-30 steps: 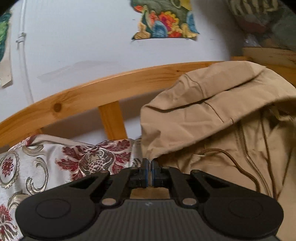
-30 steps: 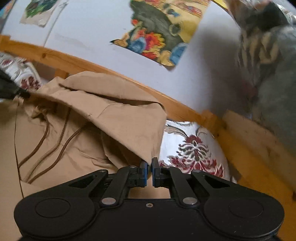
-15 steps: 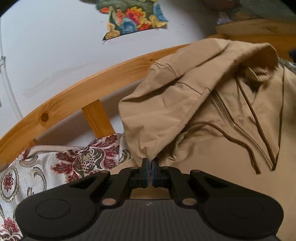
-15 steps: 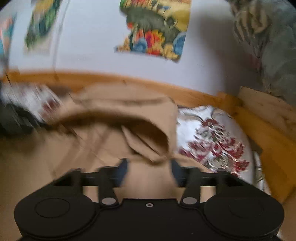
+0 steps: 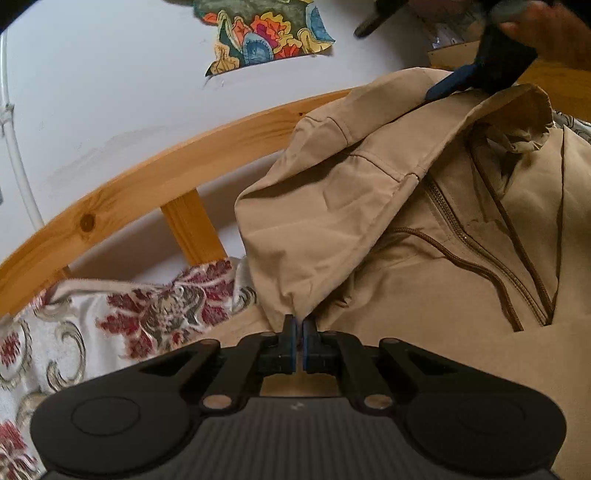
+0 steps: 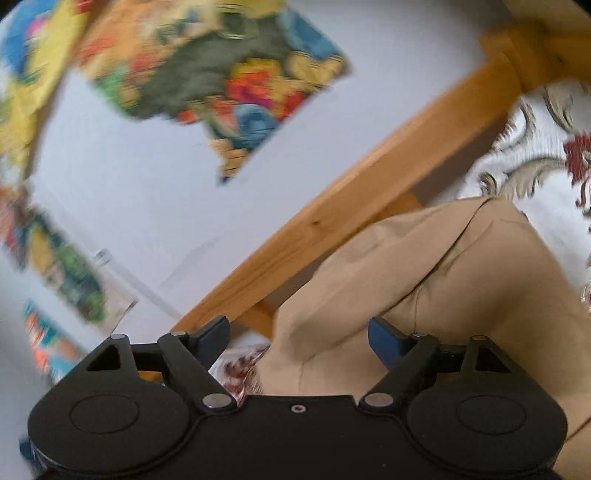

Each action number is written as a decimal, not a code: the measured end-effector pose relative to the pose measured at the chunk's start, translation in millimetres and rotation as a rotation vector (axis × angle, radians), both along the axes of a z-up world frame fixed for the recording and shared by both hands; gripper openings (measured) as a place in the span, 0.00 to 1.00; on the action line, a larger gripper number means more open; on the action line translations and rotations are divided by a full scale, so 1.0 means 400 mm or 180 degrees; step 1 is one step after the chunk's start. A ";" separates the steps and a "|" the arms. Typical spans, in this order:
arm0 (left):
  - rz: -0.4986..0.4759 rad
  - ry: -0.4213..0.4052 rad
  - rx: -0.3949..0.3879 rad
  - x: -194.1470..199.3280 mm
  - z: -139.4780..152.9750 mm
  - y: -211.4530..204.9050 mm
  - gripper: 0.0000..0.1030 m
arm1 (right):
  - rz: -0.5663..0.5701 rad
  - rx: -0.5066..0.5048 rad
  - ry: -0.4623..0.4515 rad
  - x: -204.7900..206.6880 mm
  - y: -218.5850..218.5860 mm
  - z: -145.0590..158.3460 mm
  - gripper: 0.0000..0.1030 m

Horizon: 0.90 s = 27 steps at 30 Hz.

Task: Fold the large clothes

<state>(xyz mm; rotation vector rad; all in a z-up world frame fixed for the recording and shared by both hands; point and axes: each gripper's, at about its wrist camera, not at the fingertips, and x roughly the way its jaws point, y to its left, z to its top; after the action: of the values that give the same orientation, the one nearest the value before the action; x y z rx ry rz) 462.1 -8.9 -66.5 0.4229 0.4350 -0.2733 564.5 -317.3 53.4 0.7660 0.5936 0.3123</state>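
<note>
A pale wall (image 5: 110,92) with a torn, brightly coloured floral picture (image 5: 266,33) rises behind a curved pine bed rail (image 5: 122,195). Below it lies a cream bedspread patterned with dark red and gold flowers (image 5: 110,325). On that bedspread I have a large tan hooded jacket with a brown zip and drawcord (image 5: 443,295), spread across the right side of my left wrist view, its hood (image 5: 351,192) lifted and folded toward the zip.

My left gripper (image 5: 299,332) is closed tight on a pinch of the hood's edge (the blue pads meet with cloth bunched just above them).

My right gripper (image 6: 299,332) has just been opening; its jaws stand wide, with a fold of the tan jacket lying between the fingers (image 6: 384,338), but I see no pad pressing it. That view is tilted and blurred. In the left view, the right gripper's dark blue tip hovers at the hood's upper edge, and part of a hand (image 5: 546,33) shows in the corner.
</note>
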 end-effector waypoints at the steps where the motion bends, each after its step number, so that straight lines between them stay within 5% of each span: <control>1: -0.0007 0.0007 -0.0014 -0.003 -0.005 0.000 0.02 | -0.0113 0.0013 0.0092 0.012 0.002 -0.003 0.82; 6: 0.0012 0.0008 -0.0057 -0.012 -0.017 -0.006 0.02 | -0.0516 0.0311 0.0437 0.031 -0.009 -0.024 0.81; 12: 0.0047 -0.0044 -0.0085 -0.022 -0.026 -0.007 0.02 | -0.0728 0.0148 0.0617 0.047 0.012 -0.048 0.78; 13: 0.0052 -0.0055 -0.0063 -0.025 -0.028 -0.010 0.02 | -0.0799 0.0151 0.0613 0.043 0.015 -0.048 0.72; 15: 0.0052 -0.0071 -0.0034 -0.028 -0.029 -0.012 0.02 | -0.0839 0.0210 0.0632 0.030 0.013 -0.053 0.29; 17: 0.0042 -0.0068 -0.0057 -0.033 -0.024 -0.008 0.03 | -0.0794 0.0315 0.0658 0.018 0.004 -0.059 0.13; 23: 0.0009 0.0520 -0.1004 -0.033 0.017 0.079 0.21 | -0.0668 0.0285 0.0465 -0.051 -0.012 -0.016 0.03; 27: -0.0154 0.0478 -0.1447 -0.111 0.070 0.133 0.27 | -0.0589 0.0310 0.0437 -0.084 -0.023 -0.007 0.03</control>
<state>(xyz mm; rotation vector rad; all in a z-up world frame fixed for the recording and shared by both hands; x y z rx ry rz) 417.8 44.3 -38.7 -0.0327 0.4940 -0.4408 530.7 -326.3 50.8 0.9350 0.6348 0.1191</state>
